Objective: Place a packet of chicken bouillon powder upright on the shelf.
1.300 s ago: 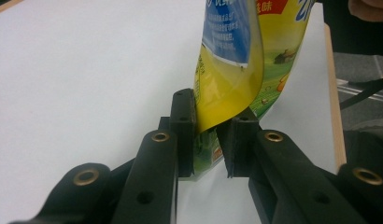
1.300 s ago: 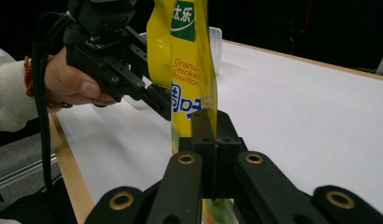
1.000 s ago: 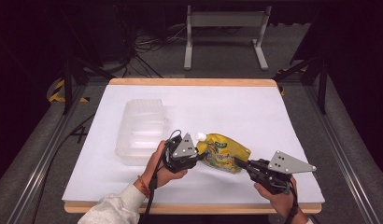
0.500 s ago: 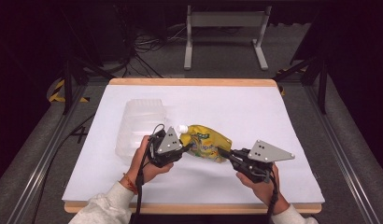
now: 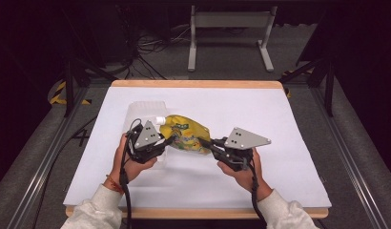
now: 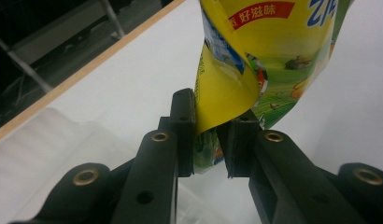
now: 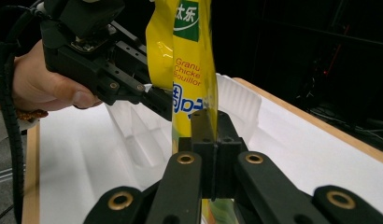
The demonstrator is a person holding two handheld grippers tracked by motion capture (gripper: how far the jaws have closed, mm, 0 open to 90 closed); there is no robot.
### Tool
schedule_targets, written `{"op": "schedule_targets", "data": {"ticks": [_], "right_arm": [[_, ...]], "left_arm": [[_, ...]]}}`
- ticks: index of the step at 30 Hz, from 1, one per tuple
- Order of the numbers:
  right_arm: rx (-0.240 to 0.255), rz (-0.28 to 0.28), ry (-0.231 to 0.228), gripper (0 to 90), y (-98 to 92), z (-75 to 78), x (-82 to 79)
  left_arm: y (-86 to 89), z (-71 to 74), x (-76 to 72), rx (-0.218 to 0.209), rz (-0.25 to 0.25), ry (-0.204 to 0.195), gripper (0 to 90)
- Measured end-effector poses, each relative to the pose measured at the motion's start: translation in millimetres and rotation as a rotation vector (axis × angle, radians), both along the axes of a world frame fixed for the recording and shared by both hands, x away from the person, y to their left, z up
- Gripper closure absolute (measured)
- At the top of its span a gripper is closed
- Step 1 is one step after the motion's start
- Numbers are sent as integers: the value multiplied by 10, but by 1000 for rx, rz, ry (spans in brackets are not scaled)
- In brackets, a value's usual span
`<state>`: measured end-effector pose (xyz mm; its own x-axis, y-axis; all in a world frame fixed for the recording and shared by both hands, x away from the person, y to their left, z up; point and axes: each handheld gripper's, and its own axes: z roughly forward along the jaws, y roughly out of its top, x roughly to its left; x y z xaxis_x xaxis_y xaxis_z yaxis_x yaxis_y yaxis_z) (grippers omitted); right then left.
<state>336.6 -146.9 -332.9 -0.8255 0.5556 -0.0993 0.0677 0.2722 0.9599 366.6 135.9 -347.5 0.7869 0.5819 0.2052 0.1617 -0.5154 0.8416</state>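
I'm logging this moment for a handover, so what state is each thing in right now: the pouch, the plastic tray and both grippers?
yellow pouch: lifted off the table, held at both ends, white cap on its spout.
clear plastic tray: empty as far as it shows, lying on the white table behind the pouch.
left gripper: shut on the pouch's edge.
right gripper: shut on the pouch's other edge.

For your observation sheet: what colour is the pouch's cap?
White; the cap of the pouch shows best in the high view.
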Motion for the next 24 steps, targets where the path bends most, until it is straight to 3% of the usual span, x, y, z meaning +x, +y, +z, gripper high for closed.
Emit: {"op": "schedule_targets", "data": {"ticks": [15,18,24], "right_arm": [[-32,44,-39,900,590,152,329],[-31,52,-38,900,674,156,381],[-20,54,-18,900,816,102,547]], "left_arm": [[506,69,93,-48,138,-46,772],[573,48,138,-70,162,-43,774],[674,-4,229,-73,203,-41,776]]}}
